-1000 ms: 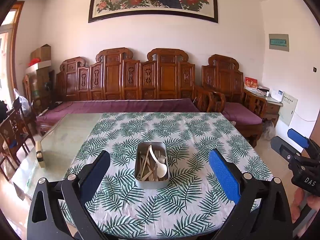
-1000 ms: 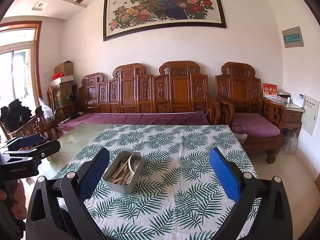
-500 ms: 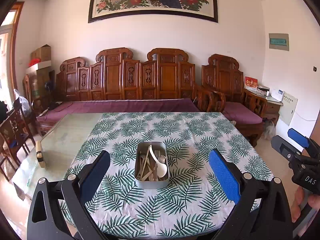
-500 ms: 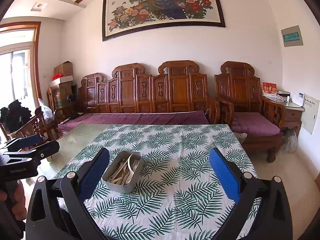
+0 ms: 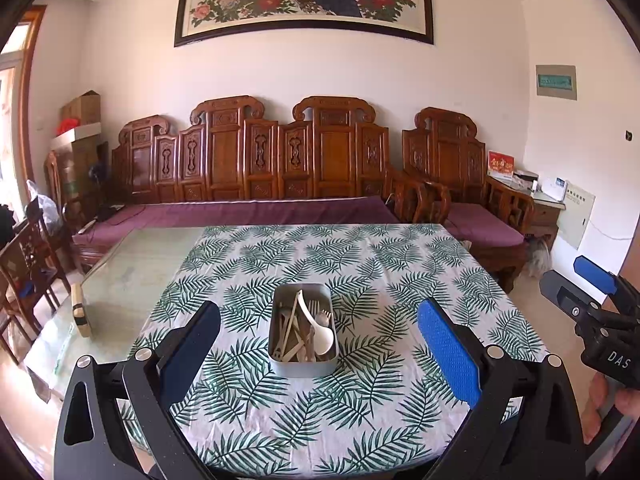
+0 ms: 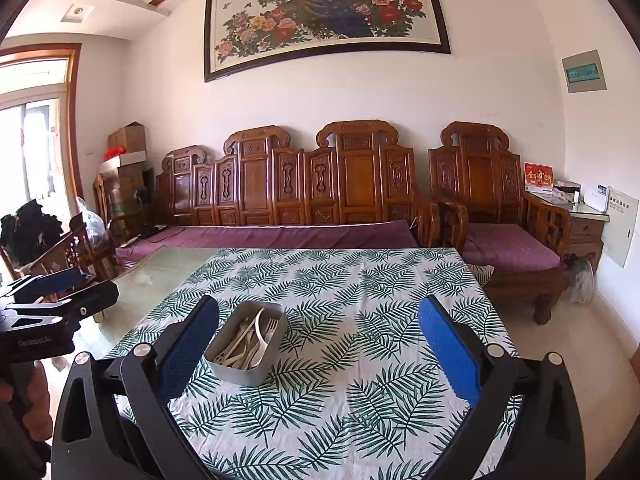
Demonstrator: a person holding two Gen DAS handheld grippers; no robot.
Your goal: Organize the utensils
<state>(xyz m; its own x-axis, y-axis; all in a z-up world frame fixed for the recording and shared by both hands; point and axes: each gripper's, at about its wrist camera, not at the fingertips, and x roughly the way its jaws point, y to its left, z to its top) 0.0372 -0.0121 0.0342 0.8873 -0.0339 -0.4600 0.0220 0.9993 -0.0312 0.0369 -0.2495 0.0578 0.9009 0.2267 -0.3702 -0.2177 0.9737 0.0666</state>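
While the left wrist view matches the earlier ones almost exactly, the left gripper [image 5: 318,346] hangs wide open and empty over the metal tin [image 5: 303,330], utensils [image 5: 306,330] heaped inside. From the right wrist view, the right gripper [image 6: 318,346] gapes empty too; bare leaf-print tablecloth [image 6: 360,312] surrounds the tin, nothing obstructing.

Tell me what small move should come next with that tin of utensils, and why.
Hard to call: the utensils lie jumbled in the metal tin on the leaf cloth, fitting either just gathered or waiting to be sorted. The left tool and right tool are open, empty, short of it. I'd only ease the left tool nearer for a look, gripping nothing.
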